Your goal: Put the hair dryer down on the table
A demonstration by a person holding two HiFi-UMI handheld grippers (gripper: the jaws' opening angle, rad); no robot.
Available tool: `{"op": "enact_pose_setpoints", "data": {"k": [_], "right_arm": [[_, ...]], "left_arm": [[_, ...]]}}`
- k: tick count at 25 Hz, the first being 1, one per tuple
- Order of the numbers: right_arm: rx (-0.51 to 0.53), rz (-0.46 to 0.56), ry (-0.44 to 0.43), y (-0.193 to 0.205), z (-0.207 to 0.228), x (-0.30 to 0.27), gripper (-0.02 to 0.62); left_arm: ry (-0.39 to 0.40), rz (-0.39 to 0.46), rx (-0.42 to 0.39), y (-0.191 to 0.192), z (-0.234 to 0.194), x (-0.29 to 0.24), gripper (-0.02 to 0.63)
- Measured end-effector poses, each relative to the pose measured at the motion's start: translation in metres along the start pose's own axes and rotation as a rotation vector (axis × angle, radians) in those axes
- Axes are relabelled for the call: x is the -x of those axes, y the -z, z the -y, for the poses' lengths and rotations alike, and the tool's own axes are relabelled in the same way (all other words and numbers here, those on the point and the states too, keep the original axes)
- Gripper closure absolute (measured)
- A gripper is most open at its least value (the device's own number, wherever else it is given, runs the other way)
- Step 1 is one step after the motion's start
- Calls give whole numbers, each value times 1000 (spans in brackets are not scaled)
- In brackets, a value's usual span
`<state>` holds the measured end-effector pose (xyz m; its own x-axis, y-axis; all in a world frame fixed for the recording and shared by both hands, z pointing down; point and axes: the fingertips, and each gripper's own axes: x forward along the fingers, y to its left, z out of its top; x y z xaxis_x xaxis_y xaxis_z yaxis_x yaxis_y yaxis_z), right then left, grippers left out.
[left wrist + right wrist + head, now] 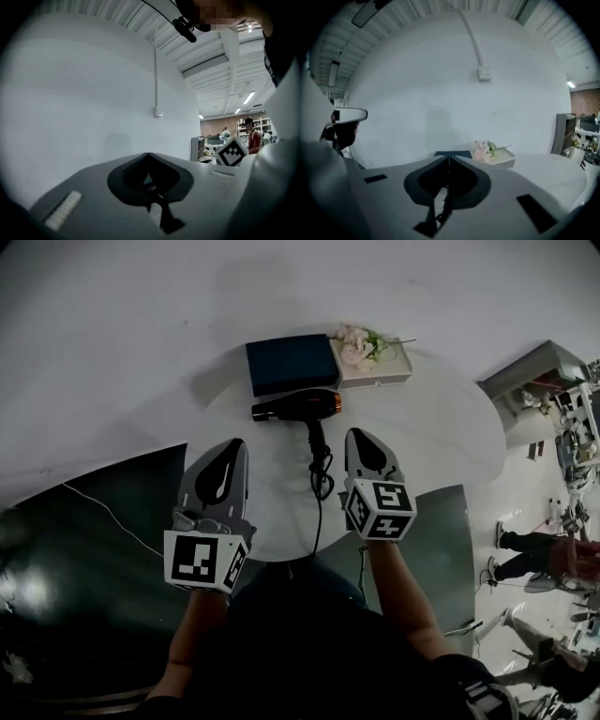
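Note:
The hair dryer [300,406], black with an orange ring, lies on its side on the round white table [441,418], nozzle to the left. Its handle points toward me, and the black cord [320,479] trails off the front edge. My left gripper [233,442] hovers at the front left of the dryer, jaws shut and empty. My right gripper [360,433] hangs just right of the cord, also shut with nothing in it. In the left gripper view the left gripper [148,154] faces a white wall. The right gripper [449,157] has its jaws meeting in the right gripper view.
A dark blue box [291,363] sits behind the dryer. Beside it stands a white tray with pink flowers [368,351] [490,152]. Dark floor mats [103,512] flank the table. People [534,554] and shelving stand at the far right.

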<state>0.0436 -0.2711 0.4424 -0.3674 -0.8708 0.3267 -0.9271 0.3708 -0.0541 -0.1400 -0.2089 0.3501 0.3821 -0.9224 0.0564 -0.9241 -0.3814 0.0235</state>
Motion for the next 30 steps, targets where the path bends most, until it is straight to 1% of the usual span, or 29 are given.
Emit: {"op": "enact_pose_setpoints", "data": {"k": [6, 9, 12, 15, 19, 26, 30], "right_arm": [[83, 200, 55, -73, -15, 66, 578], [108, 272, 69, -101, -21, 93, 579], [132, 328, 66, -120, -29, 116, 579], [170, 360, 49, -131, -39, 130, 580], [173, 384, 12, -141, -41, 137, 580], [170, 406, -54, -149, -23, 134, 578], [173, 415, -86, -150, -10, 131, 578]], "left_arm": [[12, 66, -9, -26, 12, 22, 594], [5, 93, -30, -42, 17, 31, 595], [-13, 111, -48, -56, 21, 39, 594], [-22, 121, -72, -67, 28, 47, 595], [-47, 126, -88, -80, 35, 51, 594], [-101, 146, -93, -90, 47, 40, 594], [-122, 158, -107, -91, 60, 31, 595]]}}
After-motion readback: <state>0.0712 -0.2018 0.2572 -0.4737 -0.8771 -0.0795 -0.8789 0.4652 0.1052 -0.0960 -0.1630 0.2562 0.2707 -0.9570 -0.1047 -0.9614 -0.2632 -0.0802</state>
